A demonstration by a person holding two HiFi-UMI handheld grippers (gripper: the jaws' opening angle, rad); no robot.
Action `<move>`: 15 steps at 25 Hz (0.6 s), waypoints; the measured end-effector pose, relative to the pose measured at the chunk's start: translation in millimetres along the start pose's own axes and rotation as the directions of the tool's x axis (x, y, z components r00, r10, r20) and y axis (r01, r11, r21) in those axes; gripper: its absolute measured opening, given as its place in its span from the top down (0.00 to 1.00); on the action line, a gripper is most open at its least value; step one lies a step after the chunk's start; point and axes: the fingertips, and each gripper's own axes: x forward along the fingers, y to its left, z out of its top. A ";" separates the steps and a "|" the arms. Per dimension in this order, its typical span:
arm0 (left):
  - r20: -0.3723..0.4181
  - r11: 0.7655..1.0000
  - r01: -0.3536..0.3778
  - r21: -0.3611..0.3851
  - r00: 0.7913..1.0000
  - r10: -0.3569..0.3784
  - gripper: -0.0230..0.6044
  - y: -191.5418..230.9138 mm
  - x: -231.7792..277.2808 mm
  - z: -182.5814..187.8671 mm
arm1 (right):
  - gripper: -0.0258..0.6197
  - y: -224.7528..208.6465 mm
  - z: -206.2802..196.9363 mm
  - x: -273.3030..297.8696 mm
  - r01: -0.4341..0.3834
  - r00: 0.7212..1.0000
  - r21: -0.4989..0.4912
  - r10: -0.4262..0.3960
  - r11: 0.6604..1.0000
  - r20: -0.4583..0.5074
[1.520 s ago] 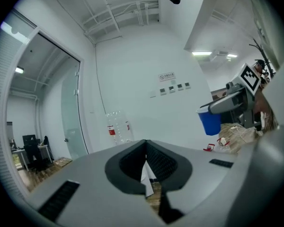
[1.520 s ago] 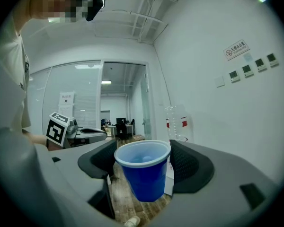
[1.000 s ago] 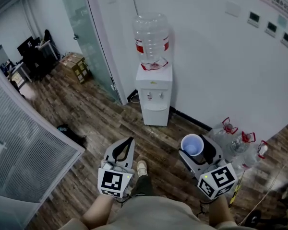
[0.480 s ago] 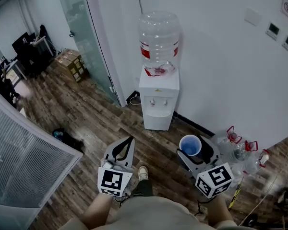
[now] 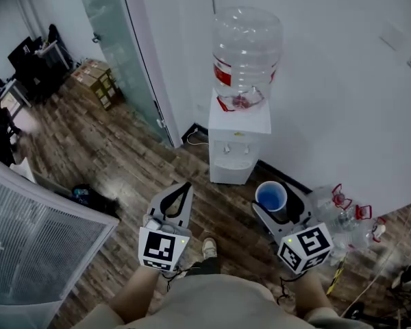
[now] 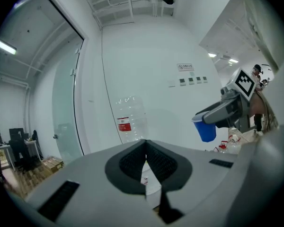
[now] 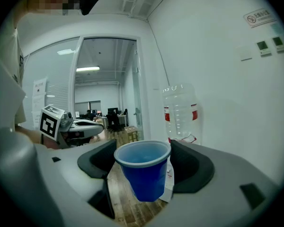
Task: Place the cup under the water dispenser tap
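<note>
Right hand-held gripper point(image 5: 277, 204): jaws spread wide but clamped on the blue cup point(image 7: 145, 171), one pad on each side just below the rim. Cup is upright and looks empty.
Left hand-held gripper point(image 5: 185, 185): jaws together, nothing in it. It sits in front of the water dispenser point(image 5: 238, 141), off to its left.
Cup position: in front of the dispenser, slightly to its right, well apart from the taps point(image 5: 227, 148). Not under one yet.
Risk, grip: the cup wall looks thin. We judge too hard a squeeze buckles it, and too light a one drops it on the floor point(image 5: 123, 160).
Risk, clearance: the wide jaws flank the cup, so going into the dispenser's tap recess they could hit the front panel or a tap before the cup is in.
Risk, alignment: there seem to be two taps close together. A cup centred between them sits under neither.
Risk, release: the cup is light and empty, so letting go while it's tilted or half off the ledge tips it.
Risk, footing: spare bottles point(image 5: 342, 208) lie on the floor right of the dispenser, on our cup side. We could clip them.
</note>
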 end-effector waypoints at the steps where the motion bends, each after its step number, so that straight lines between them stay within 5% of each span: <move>1: -0.005 1.000 0.003 0.003 1.000 -0.003 0.95 7.0 5.4 -3.1 | 0.40 -1.7 1.0 9.7 0.002 1.000 0.000 -0.002 1.000 0.000; 10: 0.014 0.997 0.056 -0.046 0.998 -0.055 0.95 32.1 49.8 -28.7 | 0.40 -21.1 -6.6 73.3 0.029 1.000 0.031 -0.029 0.999 -0.002; 15: 0.005 0.987 0.083 -0.138 0.996 -0.084 0.95 35.2 91.5 -53.6 | 0.40 -53.9 -25.1 109.1 0.033 0.997 0.076 -0.038 0.997 0.063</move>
